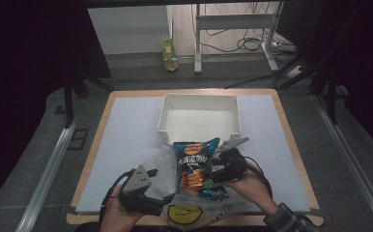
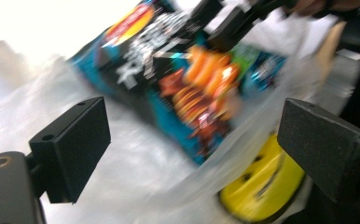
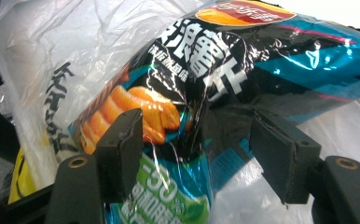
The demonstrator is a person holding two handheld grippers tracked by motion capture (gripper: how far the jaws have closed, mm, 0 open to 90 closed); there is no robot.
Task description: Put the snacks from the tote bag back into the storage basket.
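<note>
Showing the near edge of the surface (image 1: 126, 121) from above, the high view sets the left gripper (image 1: 151, 173) at near left, held in the person's left hand (image 1: 117, 212) and topped by its grey three-cornered plate. In the left gripper view its fingers (image 2: 75, 144) stand wide apart with nothing pressed between them; a thin white plastic bag (image 2: 136, 186) lies beyond them, blurred.

That plastic bag (image 1: 163, 166) is crumpled at near centre of the surface, and a yellow smiley print (image 1: 187, 215) shows on it at the very near edge. A bag of crisps (image 1: 194, 166), teal and black with a picture of orange crisps, lies half in the mouth of the plastic bag, its top end toward the far side.

Just right of the crisp bag is the right gripper (image 1: 212, 170), held in the right hand (image 1: 250, 186), whose sleeve is checked. In the right gripper view its fingers (image 3: 122, 144) are closed on the lower part of the crisp bag (image 3: 225, 70), the foil creased between them, while the plastic bag (image 3: 66, 56) drapes over the packet's left side.

Beyond the crisp bag, at far centre, stands a white open bin (image 1: 201, 104), just touching or nearly touching the packet's top edge.
</note>
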